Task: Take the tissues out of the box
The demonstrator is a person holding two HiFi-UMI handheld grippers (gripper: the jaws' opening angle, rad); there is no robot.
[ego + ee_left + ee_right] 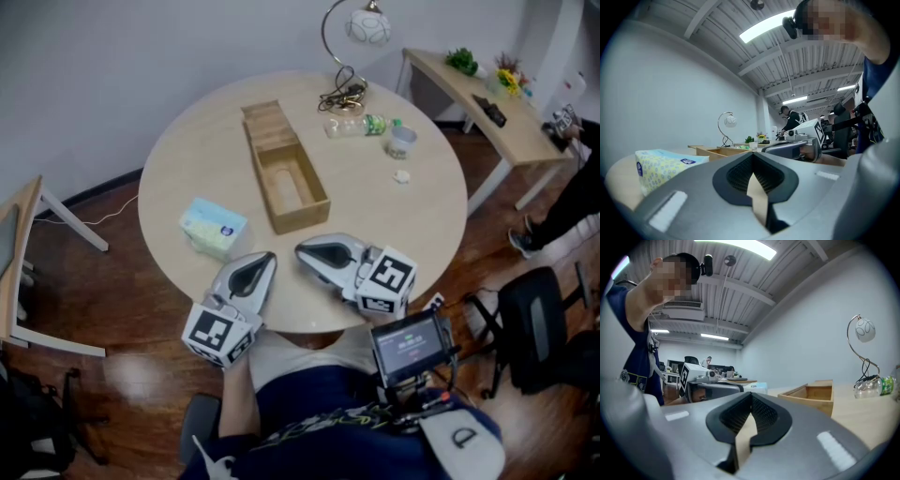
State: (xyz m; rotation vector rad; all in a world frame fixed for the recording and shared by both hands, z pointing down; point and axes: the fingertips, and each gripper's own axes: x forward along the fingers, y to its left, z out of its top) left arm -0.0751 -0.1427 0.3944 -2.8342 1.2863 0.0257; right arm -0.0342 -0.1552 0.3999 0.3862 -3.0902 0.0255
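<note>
Left tool: jaws were together, nothing clamped. It was laid at the lower edge of the surface, tip pointing up-frame. Right tool: also closed and empty, parked just beside it with the two tips near each other.

Tissue pack was seen outside the wooden box, flat on the surface at centre-left of the frame, just up-left of the left tool. The box interior looked empty in the head view, so the removal was judged done, or nothing was left to extract.

Risks judged from here:
- The pack sat near the left rim of the surface. A sideways sweep by the left tool could push it over the edge.
- With the jaws shut, any approach would shove the soft pack rather than grip it. The jaws would need opening first.
- The soft wrap could crumple or slip if pinched at a corner.
- The tools were parked close together, so a clash was likely if both were lifted at once.
- The box looked light and unfixed. A knock from the right tool could slide it toward the bottle and cup at upper centre, with the lamp cable just beyond.
</note>
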